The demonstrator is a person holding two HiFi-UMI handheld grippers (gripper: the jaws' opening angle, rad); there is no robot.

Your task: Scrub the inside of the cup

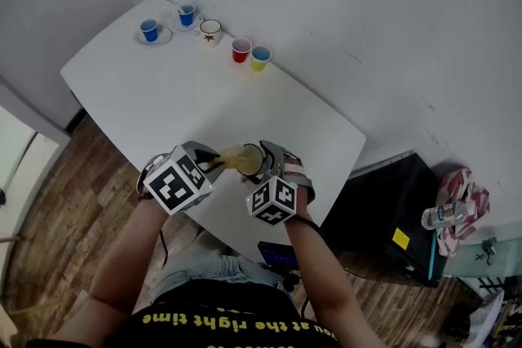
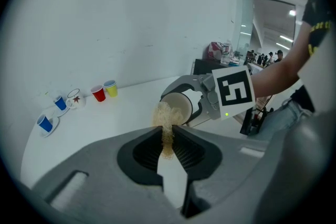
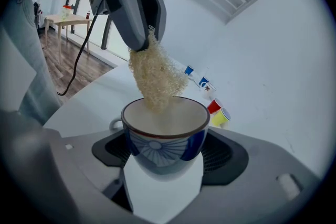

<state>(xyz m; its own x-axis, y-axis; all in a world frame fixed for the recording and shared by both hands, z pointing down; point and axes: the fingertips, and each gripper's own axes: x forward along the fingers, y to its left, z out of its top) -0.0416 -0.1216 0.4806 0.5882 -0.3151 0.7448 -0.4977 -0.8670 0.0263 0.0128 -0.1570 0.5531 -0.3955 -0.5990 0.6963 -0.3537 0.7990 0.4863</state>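
A blue and white cup (image 3: 165, 136) with a brown rim sits clamped in my right gripper (image 3: 164, 165), its mouth tilted toward the other hand. My left gripper (image 2: 167, 150) is shut on a tan fibrous scrubber (image 3: 154, 75), whose lower end dips into the cup's mouth against the inner wall. In the left gripper view the scrubber (image 2: 165, 119) reaches from the jaws to the cup (image 2: 177, 106). From the head view both grippers meet over the table's near edge, left gripper (image 1: 214, 163) and right gripper (image 1: 263, 163) with the cup (image 1: 250, 160) between them.
On the white table (image 1: 188, 102), at its far side stand two blue cups on saucers (image 1: 149, 31), a white mug (image 1: 210, 31), a red cup (image 1: 241, 50) and a yellow cup (image 1: 260, 57). A black box (image 1: 383, 208) sits on the floor to the right.
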